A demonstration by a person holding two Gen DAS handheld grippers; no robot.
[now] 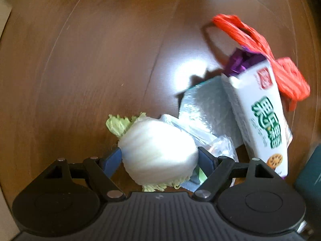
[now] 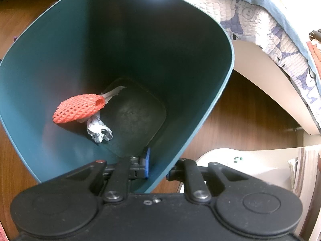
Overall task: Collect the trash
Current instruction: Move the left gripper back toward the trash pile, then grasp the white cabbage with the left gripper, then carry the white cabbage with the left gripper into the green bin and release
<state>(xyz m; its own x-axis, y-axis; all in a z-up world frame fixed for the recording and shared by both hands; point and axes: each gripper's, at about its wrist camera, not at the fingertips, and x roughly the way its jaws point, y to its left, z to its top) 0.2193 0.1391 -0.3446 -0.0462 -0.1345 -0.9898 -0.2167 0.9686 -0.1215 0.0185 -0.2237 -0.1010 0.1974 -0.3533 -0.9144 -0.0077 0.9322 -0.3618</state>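
In the left wrist view my left gripper (image 1: 159, 158) is shut on a white cabbage leaf (image 1: 158, 150) with pale green frilly edges, held above the wooden floor (image 1: 90, 60). To its right lie a white cracker box (image 1: 258, 112), a purple wrapper (image 1: 242, 60), a red plastic bag (image 1: 260, 48) and clear plastic film (image 1: 202, 108). In the right wrist view my right gripper (image 2: 158, 166) is shut on the rim of a dark teal trash bin (image 2: 60, 50), tilted toward the camera. Inside lie an orange foam fruit net (image 2: 78, 108) and crumpled white paper (image 2: 99, 129).
A bed with a patterned quilt (image 2: 260, 20) and white frame stands right of the bin. A white object (image 2: 250, 160) sits at lower right. A dark teal edge (image 1: 309, 172) shows at the right of the left wrist view.
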